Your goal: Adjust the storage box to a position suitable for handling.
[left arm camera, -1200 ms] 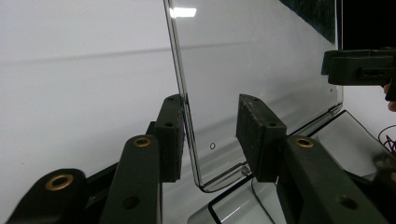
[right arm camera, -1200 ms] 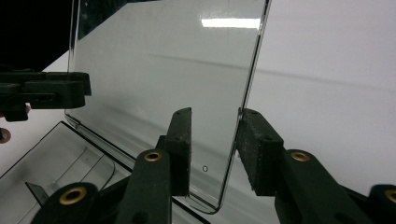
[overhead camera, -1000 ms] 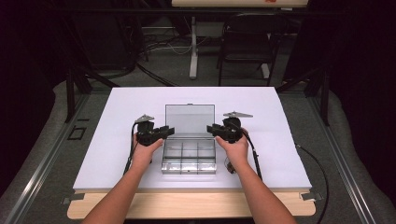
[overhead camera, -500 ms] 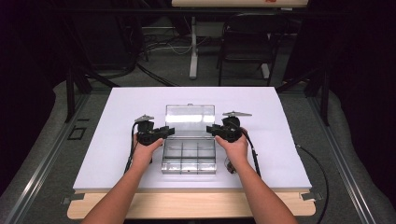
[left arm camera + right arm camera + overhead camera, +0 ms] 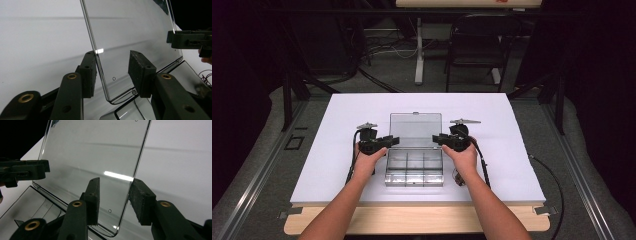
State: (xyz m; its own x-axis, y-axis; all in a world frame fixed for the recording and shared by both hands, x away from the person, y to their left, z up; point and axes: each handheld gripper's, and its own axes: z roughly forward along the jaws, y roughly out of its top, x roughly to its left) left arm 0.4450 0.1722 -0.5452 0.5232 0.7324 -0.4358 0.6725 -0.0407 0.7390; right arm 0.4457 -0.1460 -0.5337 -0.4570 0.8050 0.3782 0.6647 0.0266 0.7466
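At table centre sits the clear organizer box (image 5: 414, 170), lid (image 5: 416, 129) raised on its rear hinge and standing up behind the base. Left gripper (image 5: 388, 141) is at the lid's left edge, right gripper (image 5: 438, 140) at the lid's right edge. In the left gripper view the jaws of the left gripper (image 5: 112, 72) straddle the lid (image 5: 130, 37) edge, one pad touching or nearly so, the other apart, so released, not clamped. Same for the right gripper (image 5: 113, 198) around the lid (image 5: 92, 157): jaws spread, a gap on at least 1 side. Base compartments look empty from above, though small contents would be hard to tell. Small dark wire bundle (image 5: 457, 176) lies on the table (image 5: 337, 115) just right of the box. Judgement: lid is up and both grippers are set on it; whether it is swinging open or shut cannot be told, and nothing is clamped yet.
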